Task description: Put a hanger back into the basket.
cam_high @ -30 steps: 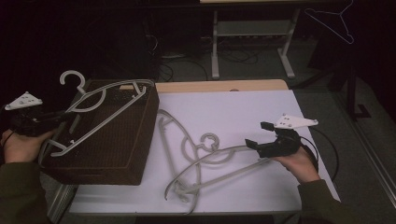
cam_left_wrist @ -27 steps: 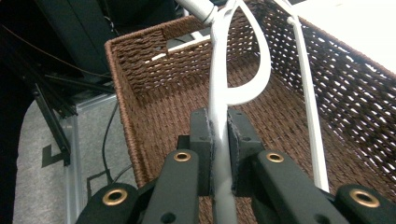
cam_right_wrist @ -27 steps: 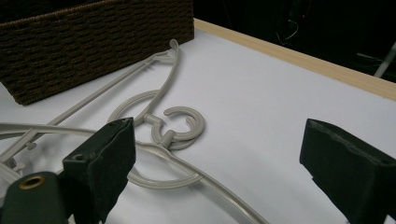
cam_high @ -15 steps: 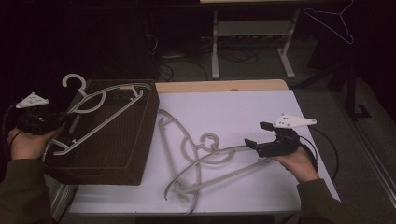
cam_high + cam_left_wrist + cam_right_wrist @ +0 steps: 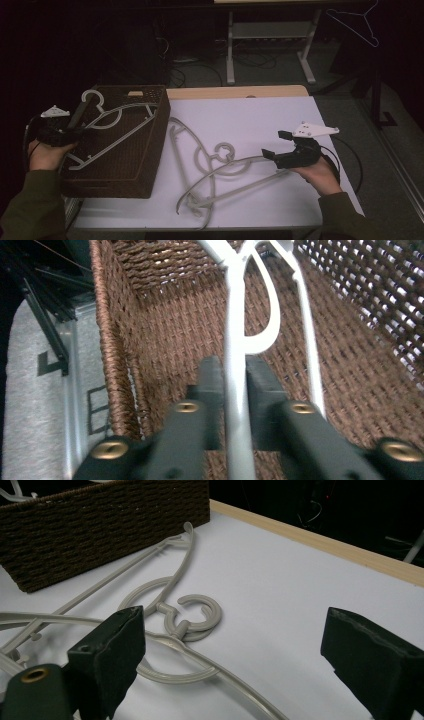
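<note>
A pale grey plastic hanger (image 5: 117, 116) lies slanted in the brown woven basket (image 5: 145, 165) at the table's left end. My left gripper (image 5: 75, 131) reaches over the basket's left rim. In the left gripper view its jaws (image 5: 235, 365) flank the hanger's bar (image 5: 235, 315); they have just been opening and stand a little apart, with the bar still between them. More grey hangers (image 5: 220, 160) lie tangled on the white table (image 5: 260, 115). My right gripper (image 5: 274, 144) hovers wide open over their right ends, with a hook (image 5: 192, 615) below its jaws (image 5: 234, 615).
The basket's wall (image 5: 100, 525) runs along the left of the loose hangers. A wire hanger (image 5: 355, 22) hangs at the back right, and a metal frame (image 5: 270, 35) stands on the dark floor beyond the table's wooden far edge (image 5: 235, 91).
My left hand has sunk and the hanger has come down from above the basket to lie inside it. The right hand has stayed where it was.
</note>
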A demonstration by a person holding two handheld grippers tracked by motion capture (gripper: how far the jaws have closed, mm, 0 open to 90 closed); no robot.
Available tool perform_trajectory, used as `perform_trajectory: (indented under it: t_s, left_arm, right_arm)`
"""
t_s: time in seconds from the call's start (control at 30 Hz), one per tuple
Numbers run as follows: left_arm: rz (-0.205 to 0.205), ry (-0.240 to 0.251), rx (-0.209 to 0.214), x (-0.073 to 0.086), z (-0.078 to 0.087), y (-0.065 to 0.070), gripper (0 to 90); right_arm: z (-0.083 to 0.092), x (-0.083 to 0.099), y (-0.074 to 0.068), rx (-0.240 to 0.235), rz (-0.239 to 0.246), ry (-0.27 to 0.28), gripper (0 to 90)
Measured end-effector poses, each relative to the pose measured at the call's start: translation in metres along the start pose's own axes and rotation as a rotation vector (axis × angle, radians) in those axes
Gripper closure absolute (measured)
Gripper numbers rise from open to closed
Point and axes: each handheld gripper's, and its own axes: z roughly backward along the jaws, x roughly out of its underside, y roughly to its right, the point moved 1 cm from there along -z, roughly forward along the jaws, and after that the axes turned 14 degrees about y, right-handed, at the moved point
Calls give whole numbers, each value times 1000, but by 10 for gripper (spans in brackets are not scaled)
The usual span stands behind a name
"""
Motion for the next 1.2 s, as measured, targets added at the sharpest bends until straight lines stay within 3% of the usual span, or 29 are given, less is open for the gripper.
perform_trajectory:
  t_s: [0.03,0.2,0.33,0.43,0.67,0.93,1.2]
  left_arm:
    - [13,12,0,-1,2,-1,652]
    - [67,65,29,-4,10,-1,554]
    - [140,130,75,-9,15,7,466]
    - [155,147,111,-13,15,17,424]
    - [150,188,211,-29,9,56,344]
    - [85,210,349,-51,0,107,297]
    - [29,210,447,-66,-13,161,294]
  right_arm:
    - [0,0,0,0,-3,1,100]
    - [0,-1,-2,-5,-10,-7,100]
    - [-1,-3,-5,-12,2,-4,100]
    - [-2,-4,-8,-17,7,-4,100]
    - [-1,-3,-8,-21,10,-10,99]
    - [0,-4,-9,-19,9,-10,100]
    - [0,-5,-12,-20,11,-12,100]
